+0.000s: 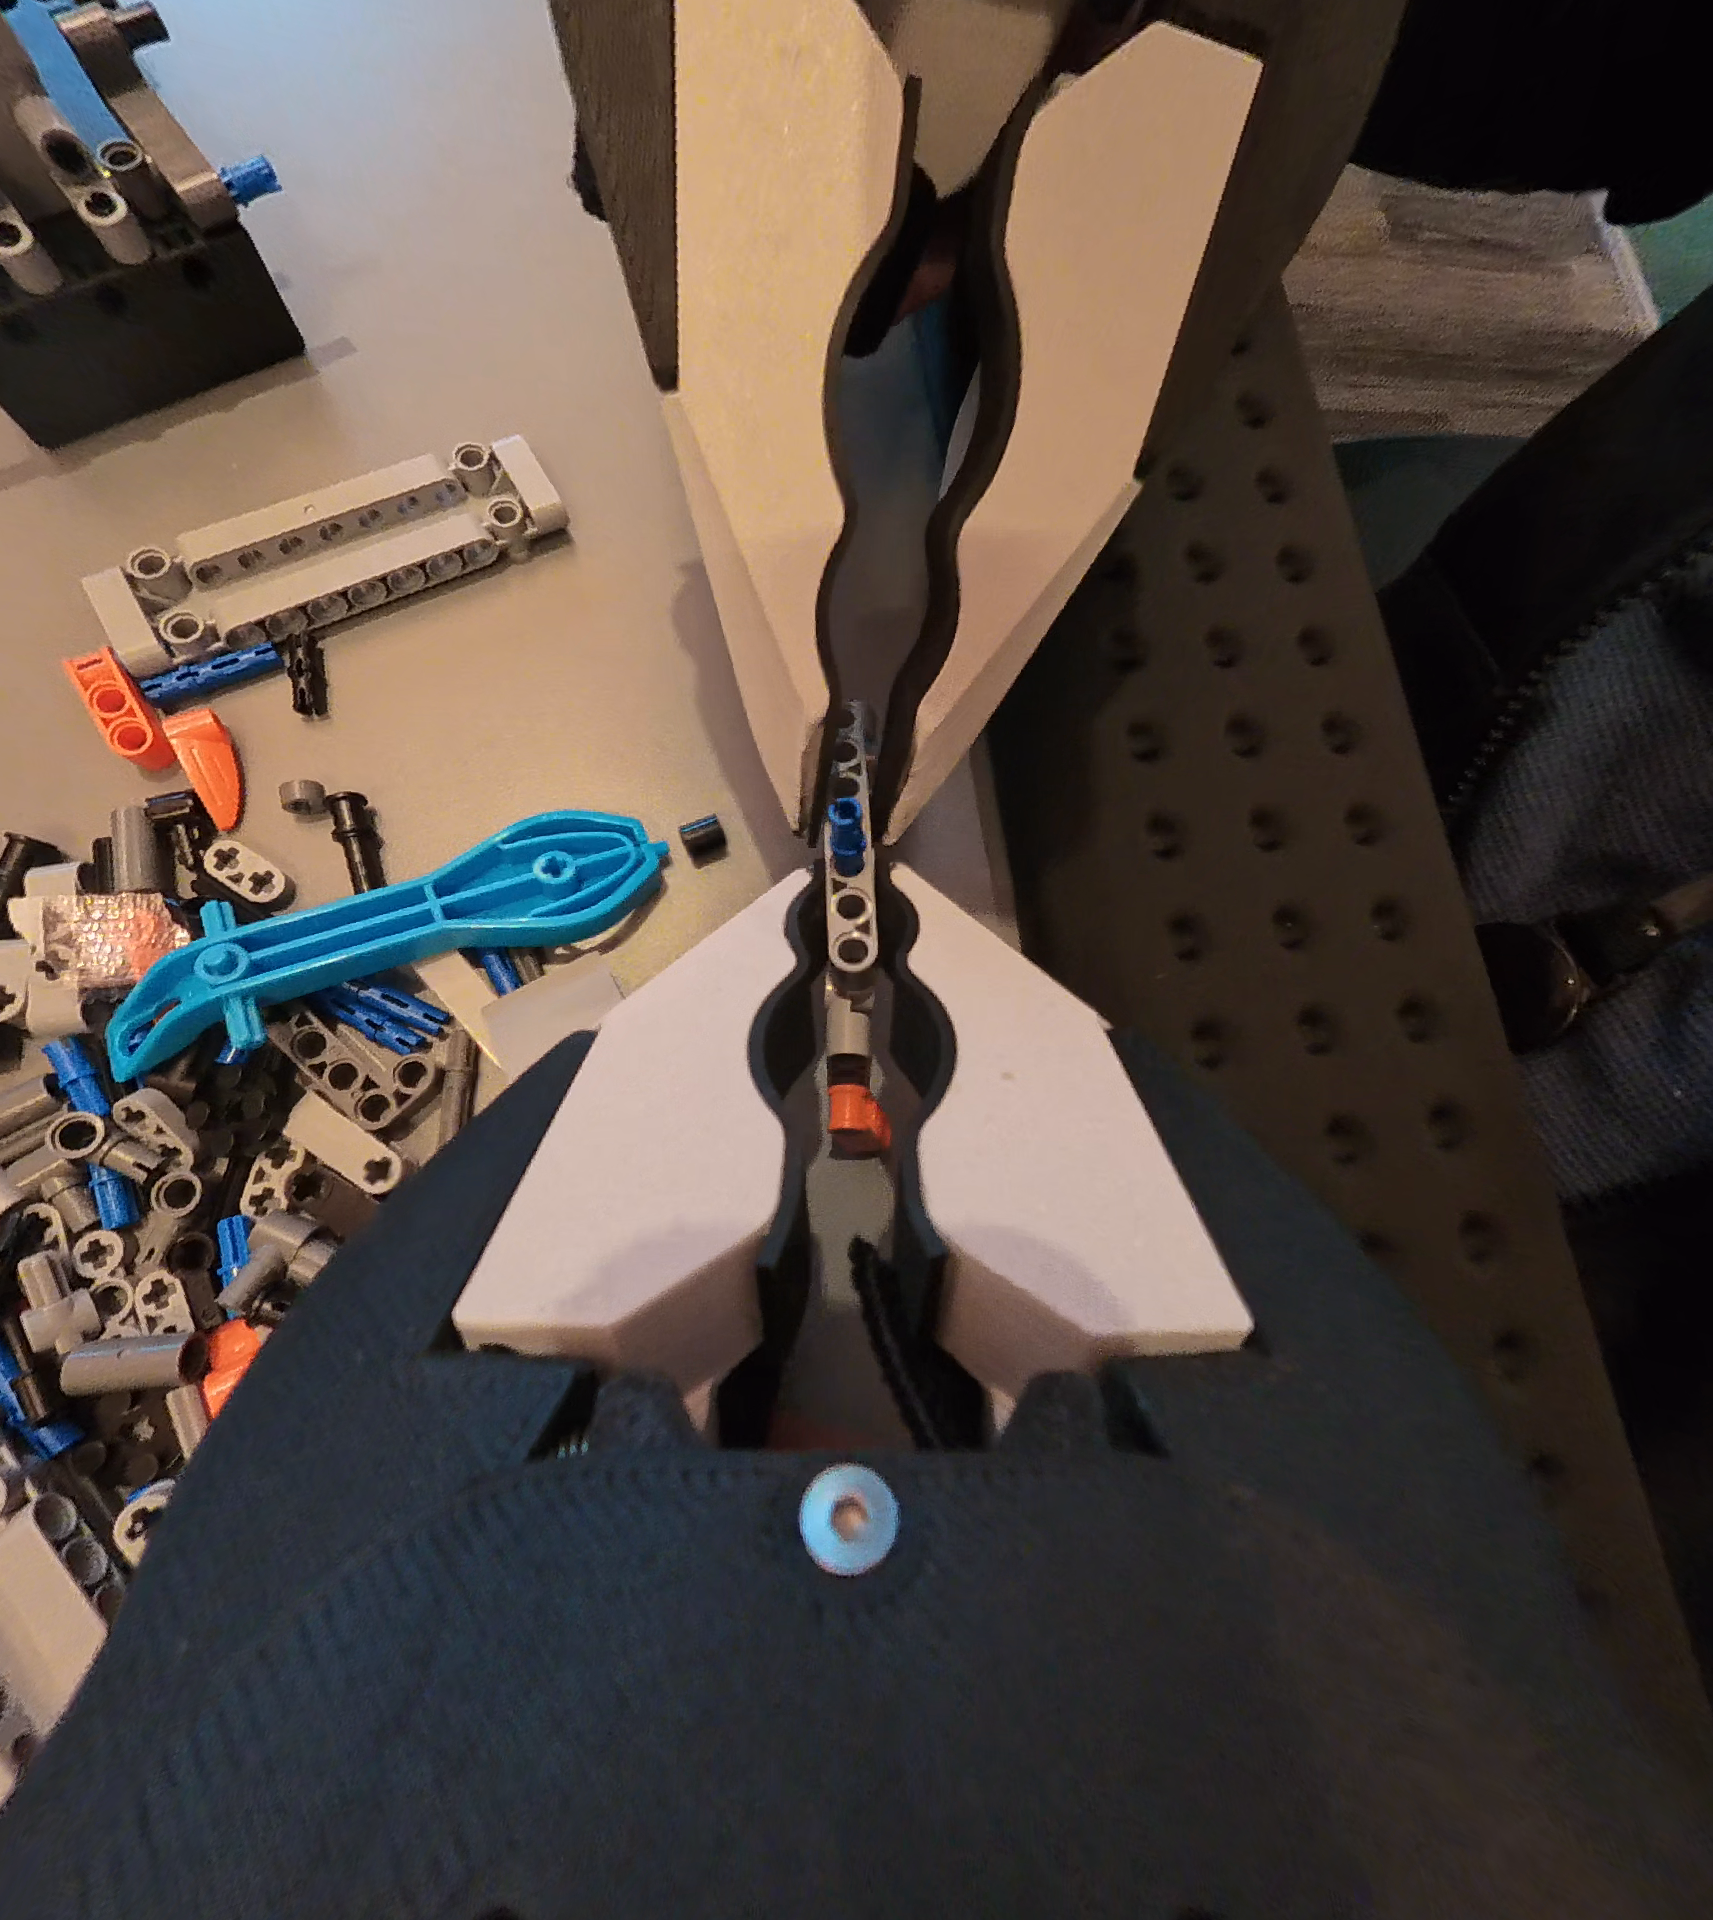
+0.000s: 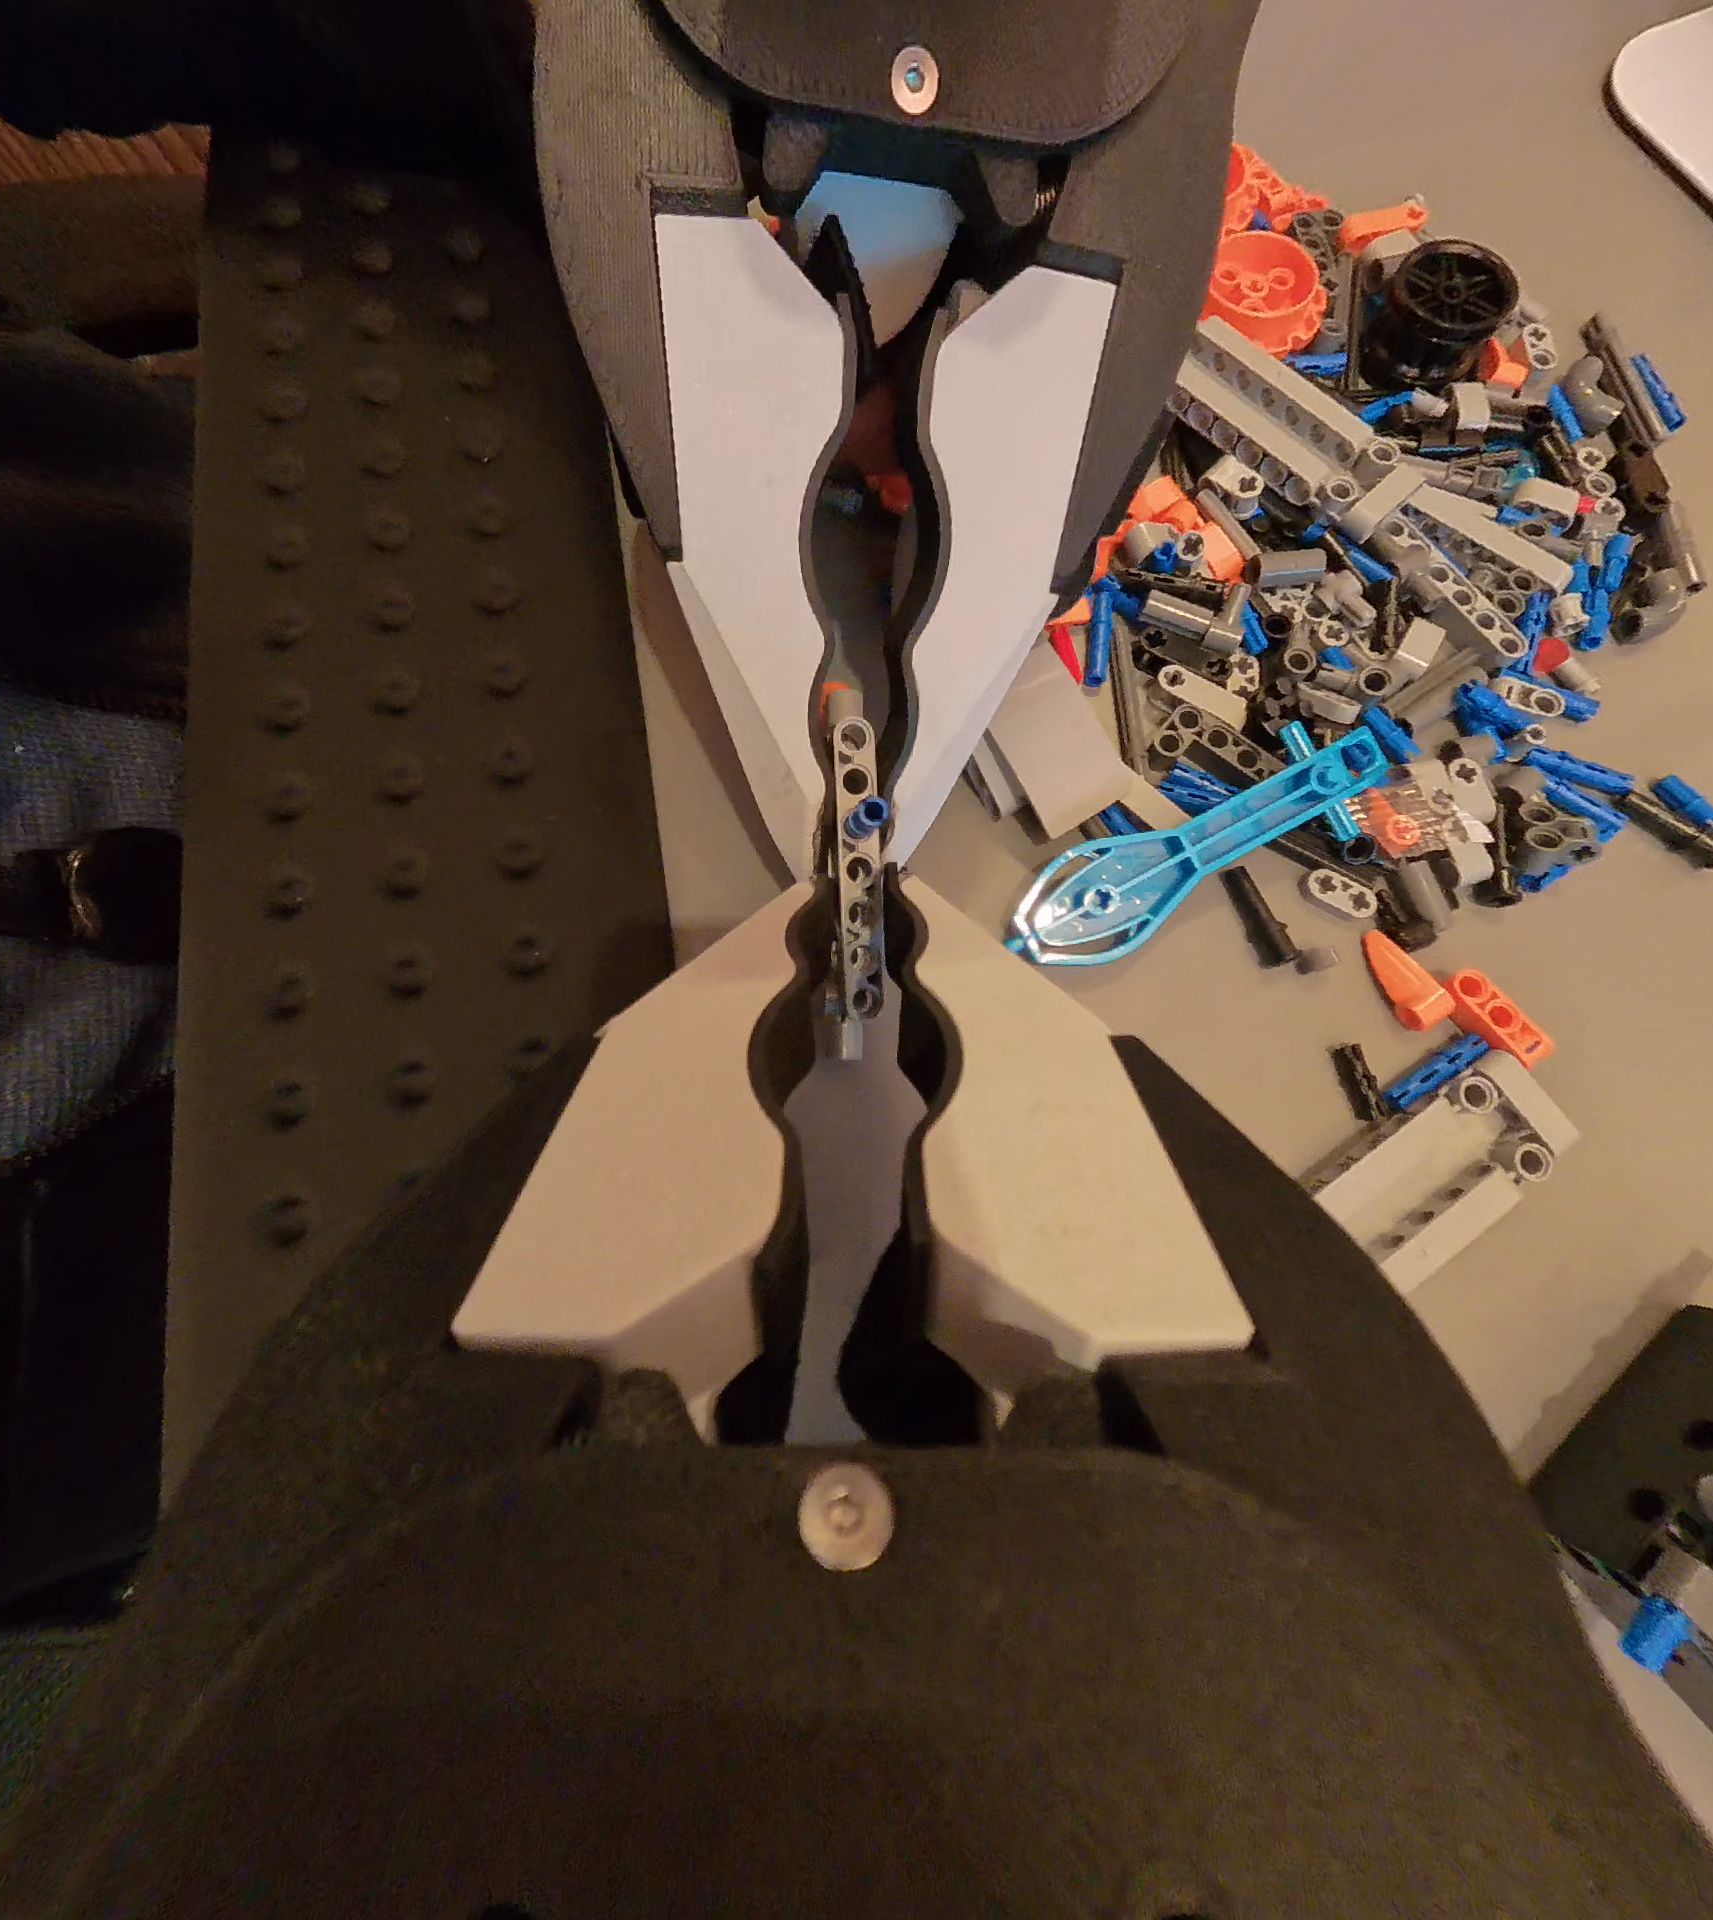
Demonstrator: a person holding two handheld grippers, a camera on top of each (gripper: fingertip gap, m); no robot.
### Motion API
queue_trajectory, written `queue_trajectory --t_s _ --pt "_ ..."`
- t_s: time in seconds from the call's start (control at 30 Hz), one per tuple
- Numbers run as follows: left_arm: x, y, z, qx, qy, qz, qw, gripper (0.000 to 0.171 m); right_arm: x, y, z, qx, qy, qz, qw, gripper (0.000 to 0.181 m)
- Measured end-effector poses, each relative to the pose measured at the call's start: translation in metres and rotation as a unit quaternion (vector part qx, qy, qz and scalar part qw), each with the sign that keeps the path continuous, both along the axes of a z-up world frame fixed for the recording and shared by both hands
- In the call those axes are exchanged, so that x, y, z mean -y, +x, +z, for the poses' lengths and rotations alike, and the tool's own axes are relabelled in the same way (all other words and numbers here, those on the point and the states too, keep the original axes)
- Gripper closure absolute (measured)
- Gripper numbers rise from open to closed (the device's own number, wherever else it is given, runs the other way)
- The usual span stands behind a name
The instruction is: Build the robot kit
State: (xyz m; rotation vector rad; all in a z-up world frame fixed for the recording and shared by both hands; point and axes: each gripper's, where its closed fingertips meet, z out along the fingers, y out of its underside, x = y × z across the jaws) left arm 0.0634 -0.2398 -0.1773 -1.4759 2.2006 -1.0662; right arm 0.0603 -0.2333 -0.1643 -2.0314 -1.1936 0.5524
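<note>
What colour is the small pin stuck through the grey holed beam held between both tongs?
Blue. The pin in the grey beam shows best in the right wrist view.

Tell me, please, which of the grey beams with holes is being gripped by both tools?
The thin grey beam with a blue pin through it, clamped between the right tool and left tool. The other beams lie on the table.
</note>
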Motion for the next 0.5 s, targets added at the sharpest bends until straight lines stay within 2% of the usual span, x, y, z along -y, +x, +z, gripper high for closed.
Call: queue_trajectory --t_s 0.37,0.5 --pt "0.002 -0.013 -0.015 -0.039 0.043 -0.016 0.998 0.163 0.004 -0.003 -0.001 0.015 0.002 0.007 1.0 0.174" --pt "0.0 -0.018 -0.008 -0.032 0.039 -0.004 0.999 0.164 0.004 -0.003 -0.001 0.011 -0.004 0.008 1.0 0.174"
